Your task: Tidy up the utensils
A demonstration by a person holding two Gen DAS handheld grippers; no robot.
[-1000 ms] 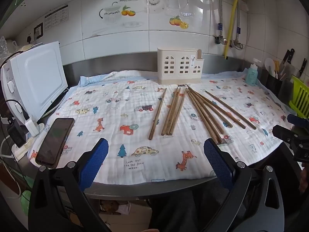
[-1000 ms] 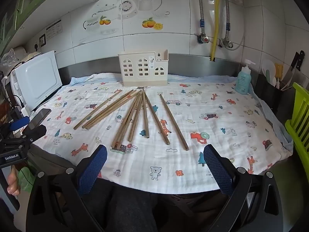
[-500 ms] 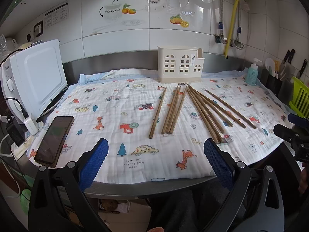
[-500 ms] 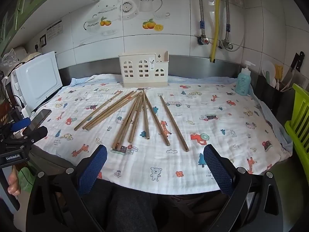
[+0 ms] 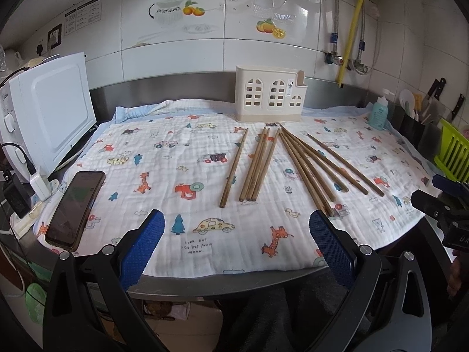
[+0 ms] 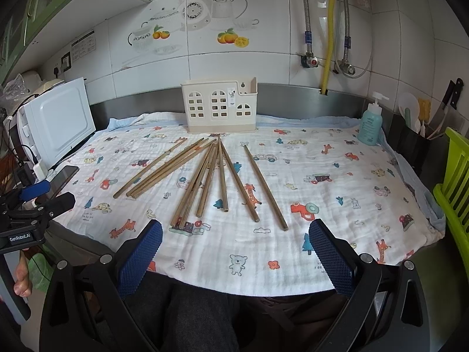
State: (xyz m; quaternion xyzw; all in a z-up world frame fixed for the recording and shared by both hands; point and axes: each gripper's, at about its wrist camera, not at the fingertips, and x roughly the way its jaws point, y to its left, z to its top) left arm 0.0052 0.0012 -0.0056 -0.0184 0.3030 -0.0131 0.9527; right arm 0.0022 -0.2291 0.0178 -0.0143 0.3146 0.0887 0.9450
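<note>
Several brown wooden chopsticks (image 5: 288, 162) lie fanned out on a white printed cloth (image 5: 164, 176), also in the right wrist view (image 6: 205, 176). A cream utensil holder (image 5: 269, 96) with window cut-outs stands upright behind them by the wall, and it shows in the right wrist view too (image 6: 219, 108). My left gripper (image 5: 236, 240) is open and empty at the counter's near edge. My right gripper (image 6: 234, 252) is open and empty at the near edge, to the right of the left one.
A white microwave (image 5: 49, 114) and a black phone (image 5: 76, 205) sit at the left. A teal soap bottle (image 6: 370, 123), a dark bin with knives (image 6: 416, 143) and a green rack (image 6: 454, 182) stand at the right. The tiled wall lies behind.
Both grippers have moved slightly closer to the counter and a little higher. Nothing on the cloth has moved.
</note>
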